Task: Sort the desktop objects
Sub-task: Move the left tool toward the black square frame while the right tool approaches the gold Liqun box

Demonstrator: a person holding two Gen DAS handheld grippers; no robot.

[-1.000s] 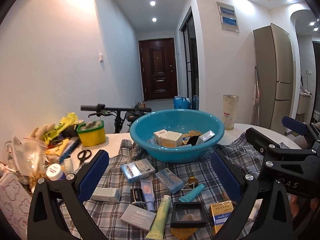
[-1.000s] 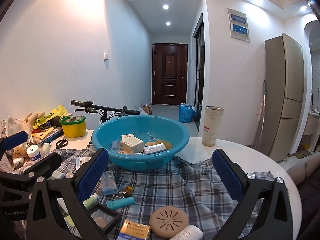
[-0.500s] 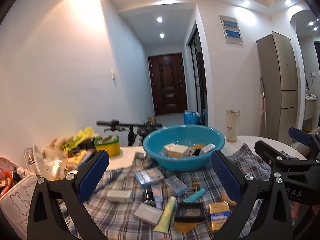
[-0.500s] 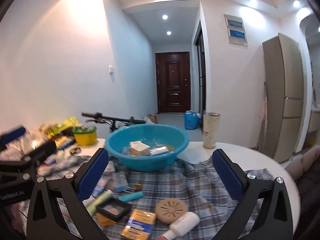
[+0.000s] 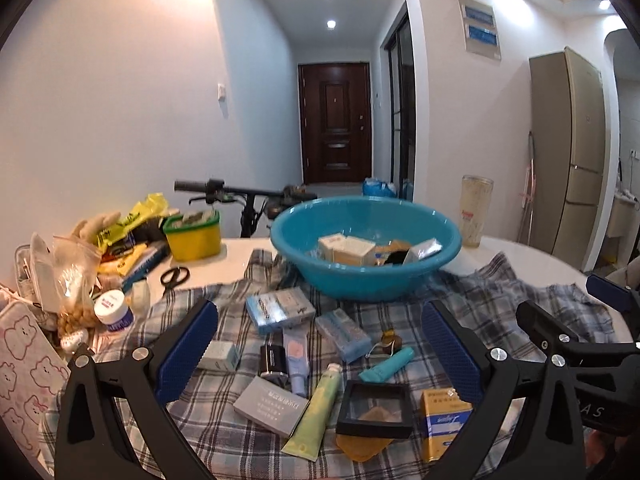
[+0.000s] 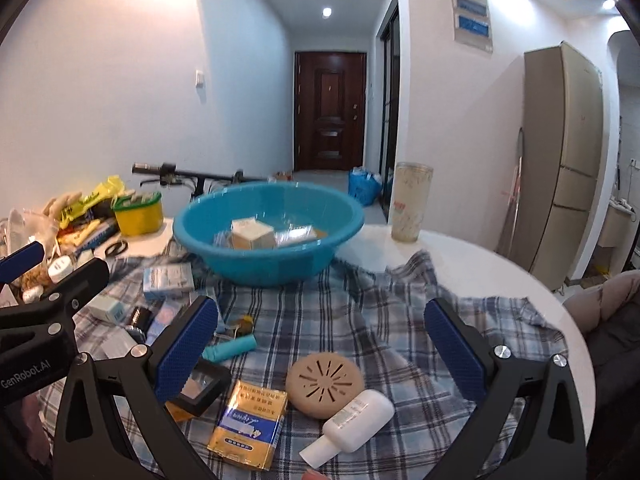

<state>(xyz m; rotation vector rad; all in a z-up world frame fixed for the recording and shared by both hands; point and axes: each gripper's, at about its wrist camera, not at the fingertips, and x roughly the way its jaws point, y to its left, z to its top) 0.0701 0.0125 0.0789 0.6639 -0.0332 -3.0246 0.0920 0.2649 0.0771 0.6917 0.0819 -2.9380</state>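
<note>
Both sets of jaws stood wide and empty, left gripper (image 5: 316, 344) and right gripper (image 6: 320, 344) above the plaid cloth (image 6: 360, 320); tubes and boxes, among them a yellow box (image 6: 250, 424), lay unsorted; at twelve o'clock, the blue basin (image 5: 364, 276) held several boxes; roughly a third done, I judged.

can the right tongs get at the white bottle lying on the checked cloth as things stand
Probably yes. The right tongs are open and empty, and the white bottle lies just below them on the cloth, top side exposed. Only the round tan disc touches its far side.
</note>
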